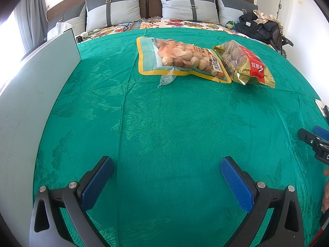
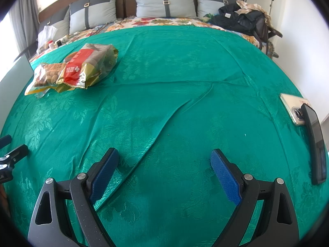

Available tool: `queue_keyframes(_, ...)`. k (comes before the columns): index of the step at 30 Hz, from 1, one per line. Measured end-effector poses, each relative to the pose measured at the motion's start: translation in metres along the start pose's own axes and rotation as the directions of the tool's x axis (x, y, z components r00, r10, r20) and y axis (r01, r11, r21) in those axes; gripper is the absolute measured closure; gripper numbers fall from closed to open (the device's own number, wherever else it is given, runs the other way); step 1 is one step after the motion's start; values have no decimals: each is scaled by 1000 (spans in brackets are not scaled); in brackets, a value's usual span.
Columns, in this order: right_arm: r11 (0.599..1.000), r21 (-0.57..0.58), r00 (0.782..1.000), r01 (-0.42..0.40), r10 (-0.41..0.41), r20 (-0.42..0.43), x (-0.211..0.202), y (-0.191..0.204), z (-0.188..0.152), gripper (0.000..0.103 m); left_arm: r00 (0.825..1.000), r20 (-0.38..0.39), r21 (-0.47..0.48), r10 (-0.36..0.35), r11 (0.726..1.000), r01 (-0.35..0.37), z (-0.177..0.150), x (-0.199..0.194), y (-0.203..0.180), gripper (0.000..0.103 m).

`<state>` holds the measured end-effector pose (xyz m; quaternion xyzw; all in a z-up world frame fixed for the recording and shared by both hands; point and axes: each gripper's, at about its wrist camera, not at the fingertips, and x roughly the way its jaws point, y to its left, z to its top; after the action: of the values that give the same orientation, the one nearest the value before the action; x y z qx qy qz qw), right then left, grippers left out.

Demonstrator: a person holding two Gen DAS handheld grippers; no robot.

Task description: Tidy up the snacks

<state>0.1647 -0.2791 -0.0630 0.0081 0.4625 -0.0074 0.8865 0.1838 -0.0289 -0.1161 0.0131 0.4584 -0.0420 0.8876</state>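
- Hovering low over the green cloth (image 1: 164, 123), my left gripper (image 1: 167, 169) and right gripper (image 2: 164, 160) both gape apart, holding nothing.
- Far ahead, the peanut bag (image 1: 176, 58) lies just beside the gold-red bag (image 1: 244, 63), overlapping.
- Both look light, crinkly and slippery, so I'd pinch a flat sealed edge, not the bulging middle.
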Motion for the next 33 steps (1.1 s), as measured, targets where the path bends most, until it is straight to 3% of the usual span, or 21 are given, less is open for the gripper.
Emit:
queue_keyframes(18,1000,0,1000,0,0,0,0,0,0,10,1000,0,3,5,1000,-5,0,-1,-1,0)
queue_keyframes(21,1000,1,1000,0,0,0,0,0,0,10,994,-98,82,-47,995,55,11,3,-3,0)
queue_keyframes(23,1000,0,1000,1,-1,0,0,0,0,10,985,-165,215,-51,973,86,29,6,-12,1)
queue_keyframes(28,1000,2,1000,1,-1,0,0,-1,1,10,990,-135,479,-29,873,90,95,-7,-42,1)
queue_keyframes(33,1000,2,1000,1,-1,0,0,-2,1,9,981,-147,606,124,795,-9,141,27,-69,1)
